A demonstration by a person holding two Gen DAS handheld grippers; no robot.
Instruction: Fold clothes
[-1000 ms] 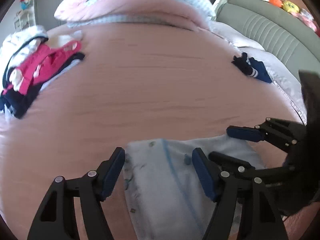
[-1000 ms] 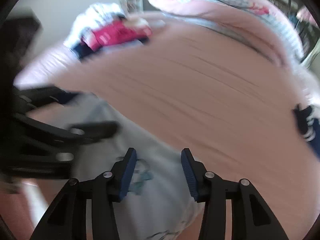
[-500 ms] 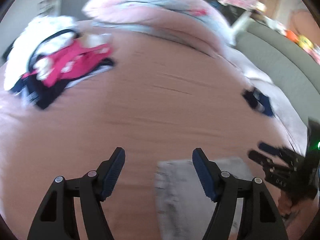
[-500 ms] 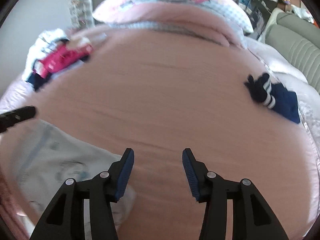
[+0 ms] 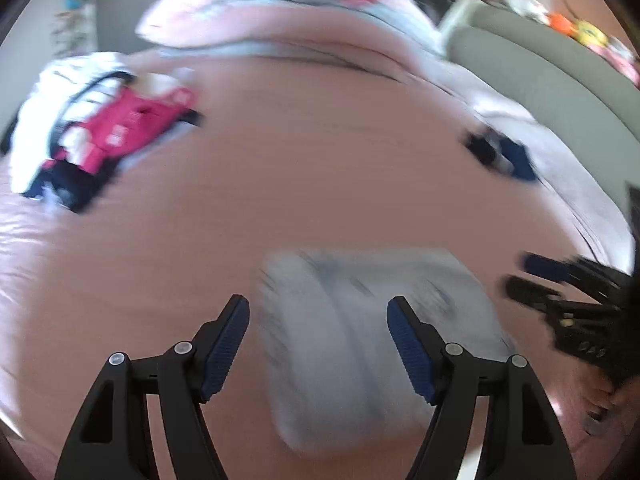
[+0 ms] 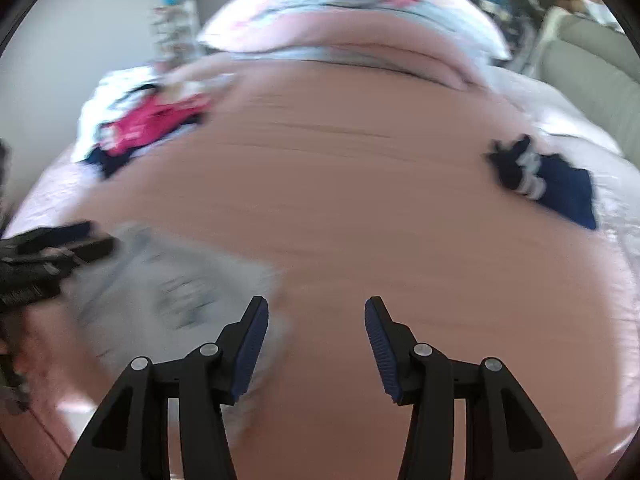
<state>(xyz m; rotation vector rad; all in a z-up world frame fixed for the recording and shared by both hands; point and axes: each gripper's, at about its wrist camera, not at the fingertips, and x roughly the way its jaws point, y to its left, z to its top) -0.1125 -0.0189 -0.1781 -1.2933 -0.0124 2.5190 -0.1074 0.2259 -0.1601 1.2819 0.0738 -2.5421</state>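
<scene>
Left wrist view: a pile of unfolded clothes (image 5: 100, 128), white, magenta and dark, is seen at the far left edge of the bed (image 5: 320, 184), which is covered by a pink sheet. The left gripper (image 5: 318, 344) is held over the near edge of the bed; its jaws stand wide and are opening, with nothing pressed between the pads. The folded light-blue garment (image 5: 360, 320) lies flat on the sheet below and between the fingers, blurred by motion. A pink and blue duvet (image 5: 288, 12) is heaped along the far edge. A dark blue striped item (image 5: 500, 156) lies near the far right edge. The right gripper (image 5: 532, 274) is seen at the right, just beside the garment's right side.

Right wrist view: the clothes pile (image 6: 140, 128) is at the far left, and the left gripper (image 6: 86, 238) enters from the left at the garment's (image 6: 172, 292) edge. The right gripper (image 6: 316, 344) is held apart-jawed over bare sheet (image 6: 360, 220), nothing gripped; the garment lies left of its left finger. The dark striped item (image 6: 548, 184) lies toward the right edge.
</scene>
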